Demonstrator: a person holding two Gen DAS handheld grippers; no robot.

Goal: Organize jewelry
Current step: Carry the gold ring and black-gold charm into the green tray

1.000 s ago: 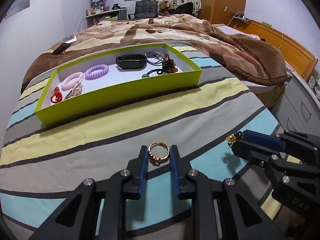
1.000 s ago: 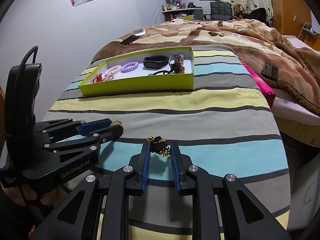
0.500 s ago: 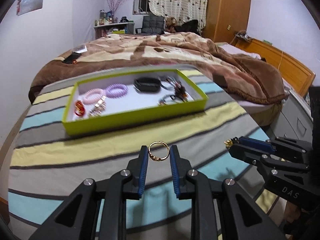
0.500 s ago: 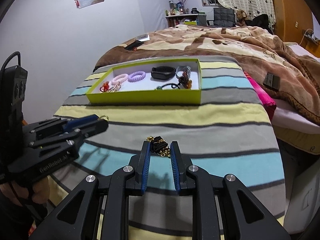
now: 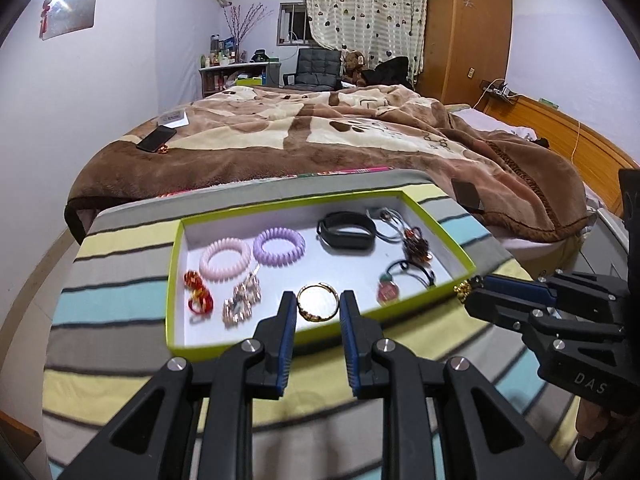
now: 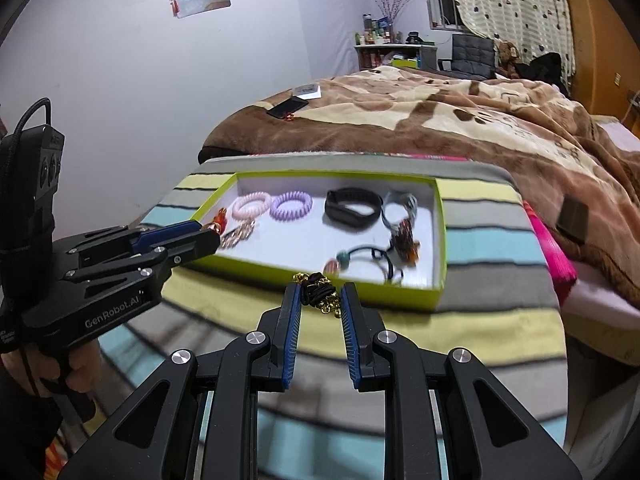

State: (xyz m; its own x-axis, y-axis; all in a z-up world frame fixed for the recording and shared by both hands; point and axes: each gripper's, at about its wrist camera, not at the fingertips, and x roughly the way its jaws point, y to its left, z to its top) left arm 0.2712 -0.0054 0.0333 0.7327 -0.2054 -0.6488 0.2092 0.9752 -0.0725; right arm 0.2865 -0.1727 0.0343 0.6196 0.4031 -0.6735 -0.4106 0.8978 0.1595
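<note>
Gripping a thin gold ring-shaped bangle (image 5: 318, 303), the left gripper (image 5: 318, 312) has its blue-padded jaws closed on the bangle's two sides, held over the near edge of the lime-green shallow cardboard tray (image 5: 173, 280). Bangle sits in the air above the tray's white floor, near the middle of the near wall.

Right gripper (image 6: 319, 300) is clamped on a black hair tie with small gold beads (image 6: 318, 293), held just in front of the tray's (image 6: 439, 240) near wall, towards its right corner; in the left view the same tie (image 5: 464, 287) shows at that gripper's tip beside the tray's right near corner.

Tray lies on a striped bedspread in yellow, grey and light blue (image 5: 120, 256).

Inside the tray:
- pink spiral coil hair band (image 5: 225, 260), left side
- purple spiral coil hair band (image 5: 279, 241), just beside the pink one, apart or touching unclear
- black smart-band wristband (image 5: 346, 231), far edge, right of middle
- red beaded pieces (image 5: 197, 292), left near corner
- rose-gold chunky clip or chain (image 5: 242, 300), blurred, next to the red pieces
- dark red beaded hair clip (image 5: 416, 242), right side
- black elastic with a round charm (image 5: 400, 280), right near area

Behind the tray: a brown and cream plush blanket (image 5: 320, 132) with a black phone (image 5: 156, 138) on its left part.
</note>
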